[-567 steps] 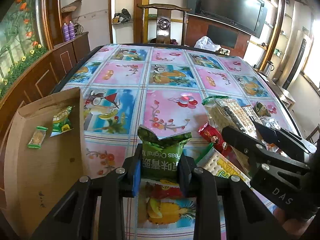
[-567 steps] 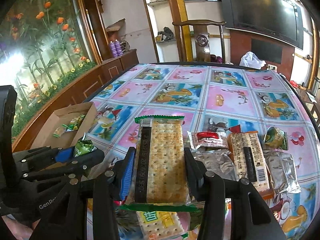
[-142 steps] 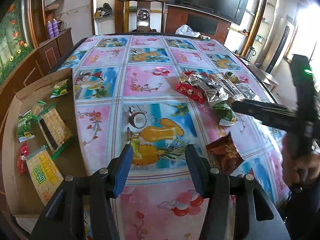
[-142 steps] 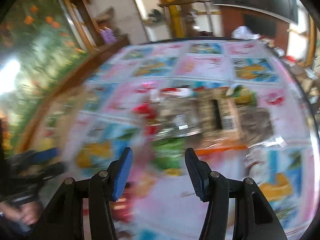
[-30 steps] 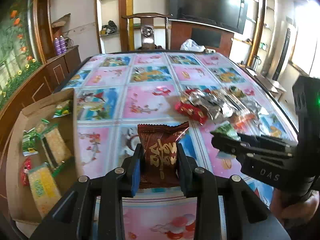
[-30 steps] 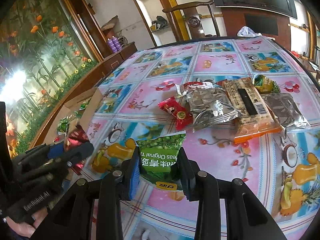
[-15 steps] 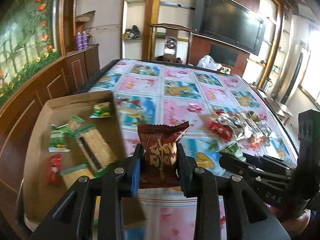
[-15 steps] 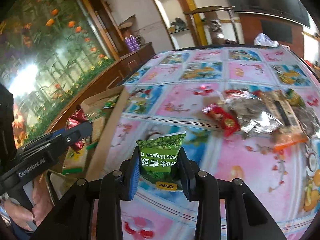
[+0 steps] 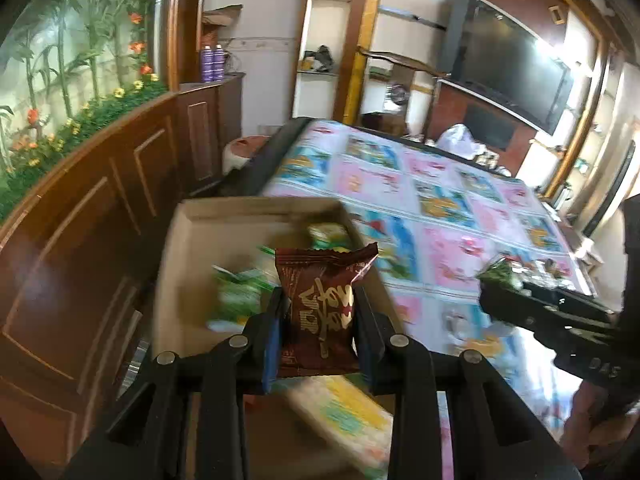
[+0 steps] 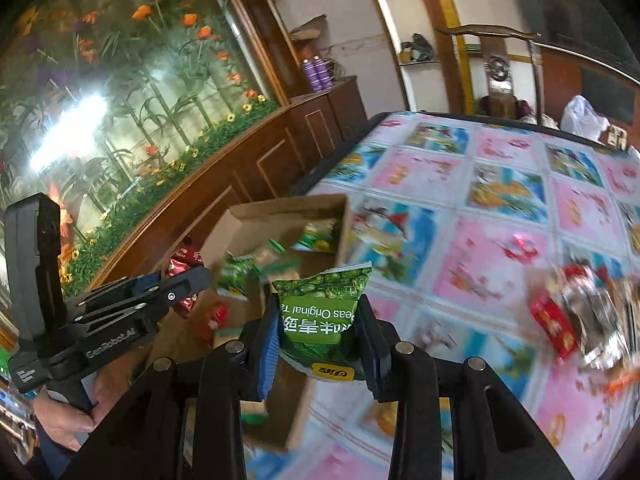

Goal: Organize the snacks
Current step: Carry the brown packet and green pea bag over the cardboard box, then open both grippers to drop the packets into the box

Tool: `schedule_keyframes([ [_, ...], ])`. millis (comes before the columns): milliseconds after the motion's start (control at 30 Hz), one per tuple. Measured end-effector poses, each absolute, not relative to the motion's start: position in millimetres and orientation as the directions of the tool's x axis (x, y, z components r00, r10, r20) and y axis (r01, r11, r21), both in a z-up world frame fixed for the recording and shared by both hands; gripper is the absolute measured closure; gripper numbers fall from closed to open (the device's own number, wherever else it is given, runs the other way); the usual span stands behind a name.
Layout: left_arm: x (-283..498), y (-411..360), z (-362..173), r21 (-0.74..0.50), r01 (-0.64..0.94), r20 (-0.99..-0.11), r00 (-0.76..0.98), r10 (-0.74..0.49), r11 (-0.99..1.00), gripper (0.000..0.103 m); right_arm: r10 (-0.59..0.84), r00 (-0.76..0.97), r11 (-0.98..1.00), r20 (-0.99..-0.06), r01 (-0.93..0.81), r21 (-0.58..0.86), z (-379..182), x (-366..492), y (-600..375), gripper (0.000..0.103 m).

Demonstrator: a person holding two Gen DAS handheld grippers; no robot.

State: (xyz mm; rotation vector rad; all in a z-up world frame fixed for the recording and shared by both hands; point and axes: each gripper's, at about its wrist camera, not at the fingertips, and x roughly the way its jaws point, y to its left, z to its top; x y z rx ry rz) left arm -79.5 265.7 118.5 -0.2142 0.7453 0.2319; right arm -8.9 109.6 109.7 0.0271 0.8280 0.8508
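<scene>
My left gripper point(image 9: 320, 320) is shut on a brown snack packet point(image 9: 320, 312) and hangs over the open cardboard box point(image 9: 248, 208) at the table's left edge. My right gripper point(image 10: 320, 332) is shut on a green pea packet point(image 10: 320, 316), above the box's right wall point(image 10: 344, 232). Inside the box lie several green and yellow snack packs point(image 9: 236, 292), blurred. In the right wrist view the left gripper point(image 10: 176, 280) shows at the left with a hand point(image 10: 68, 420) on its handle. The right gripper point(image 9: 492, 280) shows at the right of the left wrist view. A loose pile of snacks point(image 10: 576, 312) stays on the table.
The table point(image 10: 500, 208) wears a cloth with pink and blue fruit squares. A wooden cabinet point(image 9: 100, 220) stands left of the box. A wooden chair point(image 10: 496, 64) and a white plastic bag point(image 10: 582, 120) are at the table's far end.
Both grippers have swung left from the middle of the table to the box, each keeping its packet. The snack pile has slid to the right of both views.
</scene>
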Motion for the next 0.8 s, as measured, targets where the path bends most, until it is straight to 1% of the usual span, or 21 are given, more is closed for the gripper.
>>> schedule_keyframes([
  [67, -68.7, 285.0, 117.7, -0.093, -0.298, -0.707, 0.692, 0.148, 0.95, 0.073, 0.675, 0.352, 0.671, -0.649, -0.659, 0.341, 112.6, 0.4, 131.6, 0.065],
  [167, -54.3, 312.0, 110.6, -0.106, -0.331, -0.732, 0.664, 0.152, 0.938, 0.072, 0.67, 0.331, 0.669, -0.664, -0.656, 0.348, 112.7, 12.4, 157.2, 0.065],
  [367, -28.9, 347.6, 87.6, -0.131, -0.364, -0.778, 0.615, 0.132, 0.922, 0.072, 0.649, 0.279, 0.679, -0.708, -0.63, 0.376, 92.4, 44.5, 204.0, 0.065],
  [667, -7.1, 364.9, 60.8, -0.127, -0.396, -0.822, 0.556, 0.127, 0.909, 0.072, 0.605, 0.255, 0.707, -0.755, -0.609, 0.361, 64.2, 67.9, 245.3, 0.065],
  [800, -6.0, 369.7, 58.3, -0.126, -0.405, -0.823, 0.553, 0.132, 0.906, 0.072, 0.596, 0.248, 0.712, -0.764, -0.603, 0.36, 53.4, 72.7, 251.6, 0.065],
])
